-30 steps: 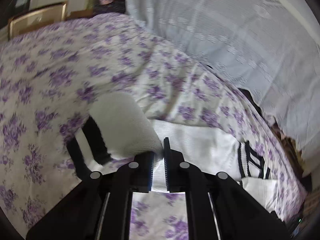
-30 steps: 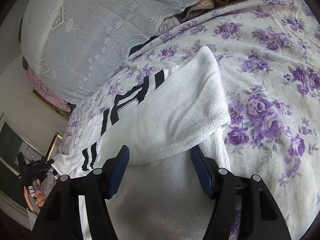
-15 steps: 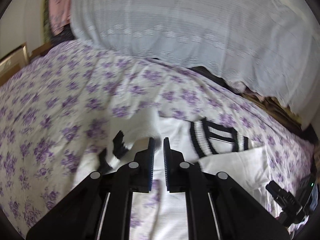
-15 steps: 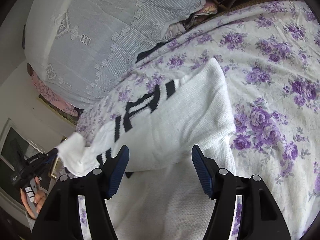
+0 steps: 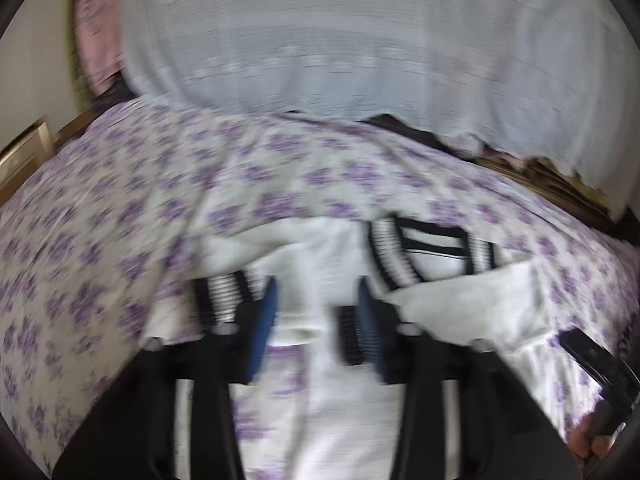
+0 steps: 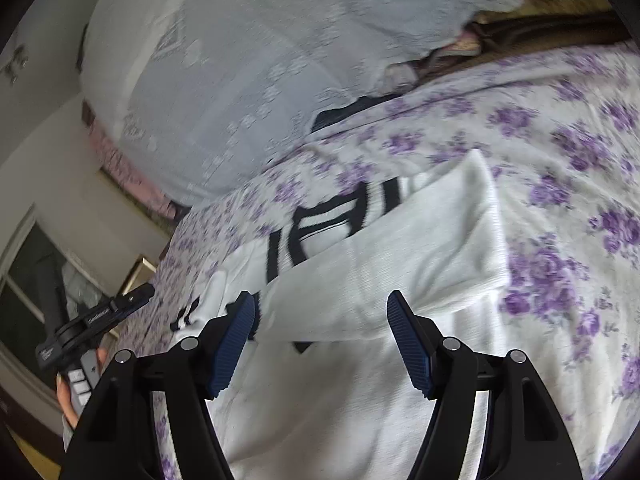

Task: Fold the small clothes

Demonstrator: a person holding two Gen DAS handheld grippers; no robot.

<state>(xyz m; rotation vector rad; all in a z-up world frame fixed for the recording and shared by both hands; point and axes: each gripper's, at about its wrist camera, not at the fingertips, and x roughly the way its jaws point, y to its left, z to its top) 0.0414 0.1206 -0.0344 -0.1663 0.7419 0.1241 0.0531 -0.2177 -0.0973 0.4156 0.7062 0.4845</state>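
White sweater (image 6: 400, 240) on floral bedspread (image 6: 580, 184), both sleeves folded in, body fold left; left gripper (image 5: 316, 312) and right gripper (image 6: 320, 332) opening, empty, sleeve cuff (image 5: 220, 300) at nine o'clock.

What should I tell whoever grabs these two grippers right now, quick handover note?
Left gripper: jaws opening, nothing pinched, white sweater below.
Right gripper: jaws opening, not gripping, over the sweater.
The sweater lies on the floral bedspread, both sleeves folded across the body, striped neckline showing.
Left to do: fold the body in half, probably hem toward neckline, then smooth.
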